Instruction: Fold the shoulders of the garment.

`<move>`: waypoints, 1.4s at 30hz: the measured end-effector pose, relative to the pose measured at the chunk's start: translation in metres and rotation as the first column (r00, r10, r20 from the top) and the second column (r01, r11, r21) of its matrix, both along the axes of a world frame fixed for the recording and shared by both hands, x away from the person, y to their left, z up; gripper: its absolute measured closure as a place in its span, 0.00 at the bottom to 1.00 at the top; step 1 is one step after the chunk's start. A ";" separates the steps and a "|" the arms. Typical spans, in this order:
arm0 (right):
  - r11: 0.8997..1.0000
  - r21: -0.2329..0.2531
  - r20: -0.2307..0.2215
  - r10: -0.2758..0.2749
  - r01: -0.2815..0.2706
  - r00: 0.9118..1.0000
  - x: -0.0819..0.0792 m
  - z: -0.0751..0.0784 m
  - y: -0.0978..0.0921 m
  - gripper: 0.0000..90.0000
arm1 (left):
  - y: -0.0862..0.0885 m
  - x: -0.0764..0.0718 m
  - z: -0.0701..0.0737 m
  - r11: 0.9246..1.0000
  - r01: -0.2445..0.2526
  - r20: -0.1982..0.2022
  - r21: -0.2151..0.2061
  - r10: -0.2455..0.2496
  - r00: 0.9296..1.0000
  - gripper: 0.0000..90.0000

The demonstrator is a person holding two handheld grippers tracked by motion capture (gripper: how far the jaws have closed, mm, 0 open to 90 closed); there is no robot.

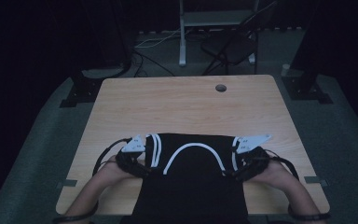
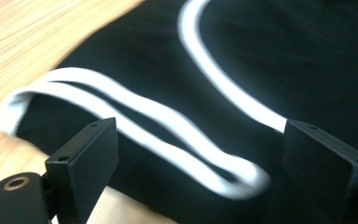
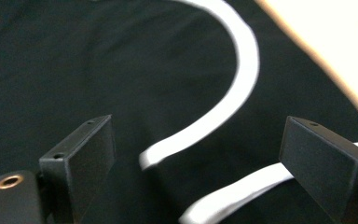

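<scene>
A black garment (image 1: 191, 186) with white trim lies on the near half of the wooden table (image 1: 186, 102) and hangs over its front edge. A curved white band (image 1: 193, 150) arcs across its top. My left gripper (image 1: 137, 158) sits at the garment's left edge, over doubled white armhole trim (image 2: 135, 107). Its jaws stand wide open (image 2: 198, 140) with cloth below them. My right gripper (image 1: 242, 161) is at the garment's right edge, also open (image 3: 196, 135), above the curved white band (image 3: 242, 70) and another white strip (image 3: 233, 193).
A round cable hole (image 1: 221, 87) sits near the table's far edge. Behind the table are a dark chair (image 1: 228, 46), a white post (image 1: 182, 32) and cables on the floor. The far half of the tabletop is bare wood.
</scene>
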State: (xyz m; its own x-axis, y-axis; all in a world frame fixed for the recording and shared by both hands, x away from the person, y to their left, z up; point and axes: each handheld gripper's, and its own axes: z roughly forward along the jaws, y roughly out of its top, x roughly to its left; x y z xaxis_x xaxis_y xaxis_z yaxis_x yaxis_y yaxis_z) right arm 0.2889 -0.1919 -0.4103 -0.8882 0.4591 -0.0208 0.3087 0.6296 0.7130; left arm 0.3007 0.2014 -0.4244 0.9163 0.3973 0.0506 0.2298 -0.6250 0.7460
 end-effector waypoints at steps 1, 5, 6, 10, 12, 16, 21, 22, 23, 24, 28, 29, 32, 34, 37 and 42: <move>1.000 0.004 0.002 0.008 -0.008 1.000 -0.011 0.000 0.003 0.12 | -0.001 -0.011 0.001 0.999 0.033 0.008 0.010 -0.033 0.999 0.13; 0.999 0.003 -0.012 0.038 -0.038 0.999 -0.046 -0.006 0.009 0.12 | -0.005 -0.050 0.001 0.990 0.126 0.021 0.060 -0.127 0.992 0.13; 0.999 0.002 -0.017 0.040 -0.040 0.999 -0.052 -0.009 0.009 0.12 | -0.006 -0.056 -0.001 0.987 0.141 0.017 0.072 -0.143 0.990 0.13; 0.998 -0.032 -0.048 0.055 -0.057 0.997 -0.065 -0.024 0.008 0.12 | -0.006 -0.060 -0.010 0.983 0.141 -0.007 0.118 -0.142 0.990 0.13; 0.998 -0.043 -0.051 0.053 -0.055 0.997 -0.063 -0.030 0.007 0.11 | -0.005 -0.054 -0.012 0.988 0.122 -0.043 0.095 -0.119 0.992 0.13; 0.999 -0.011 -0.048 0.039 -0.039 0.998 -0.056 -0.032 0.003 0.11 | -0.004 -0.046 -0.014 0.990 0.119 -0.060 0.076 -0.115 0.992 0.13; 0.999 -0.015 -0.032 0.051 -0.051 0.998 -0.043 -0.033 0.002 0.11 | -0.004 -0.034 -0.014 0.992 0.106 -0.065 0.069 -0.101 0.993 0.13; 0.999 -0.012 -0.031 0.046 -0.046 0.998 -0.039 -0.033 0.002 0.11 | -0.004 -0.030 -0.014 0.992 0.106 -0.062 0.076 -0.101 0.993 0.13; 0.999 -0.009 -0.029 0.045 -0.045 0.999 -0.034 -0.033 0.001 0.11 | -0.004 -0.026 -0.013 0.991 0.102 -0.064 0.081 -0.097 0.993 0.13; 0.999 -0.006 -0.027 0.042 -0.042 0.999 -0.029 -0.034 0.000 0.11 | -0.004 -0.021 -0.013 0.992 0.097 -0.060 0.081 -0.092 0.994 0.13; 0.999 0.010 -0.021 0.033 -0.033 0.999 -0.009 -0.035 -0.004 0.11 | -0.006 -0.004 -0.014 0.995 0.078 -0.058 0.067 -0.075 0.996 0.13; 0.999 0.015 -0.020 0.028 -0.028 0.999 -0.004 -0.035 -0.005 0.11 | -0.007 0.000 -0.014 0.995 0.074 -0.057 0.066 -0.070 0.996 0.13; 0.999 0.021 -0.015 0.040 -0.040 0.999 0.010 -0.036 -0.007 0.11 | -0.008 0.010 -0.015 0.997 0.060 -0.056 0.054 -0.057 0.997 0.13; 0.999 0.025 -0.014 0.045 -0.045 0.999 0.018 -0.036 -0.007 0.11 | -0.009 0.016 -0.015 0.997 0.058 -0.053 0.055 -0.055 0.997 0.13; 0.999 0.035 -0.016 0.039 -0.038 0.999 0.029 -0.036 -0.009 0.11 | -0.009 0.023 -0.015 0.998 0.045 -0.051 0.054 -0.042 0.998 0.13; 0.999 0.042 -0.024 0.024 -0.023 0.999 0.043 -0.036 -0.011 0.11 | -0.011 0.029 -0.016 0.998 0.030 -0.051 0.050 -0.028 0.998 0.13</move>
State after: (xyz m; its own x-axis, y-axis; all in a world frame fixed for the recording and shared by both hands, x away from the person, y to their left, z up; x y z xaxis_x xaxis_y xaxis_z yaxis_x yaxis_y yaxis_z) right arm 0.3318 -0.2029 -0.4464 -0.8986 0.4383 0.0204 0.3123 0.6063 0.7313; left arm 0.3293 0.1907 -0.4400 0.9293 0.3687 0.0239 0.2474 -0.6690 0.7009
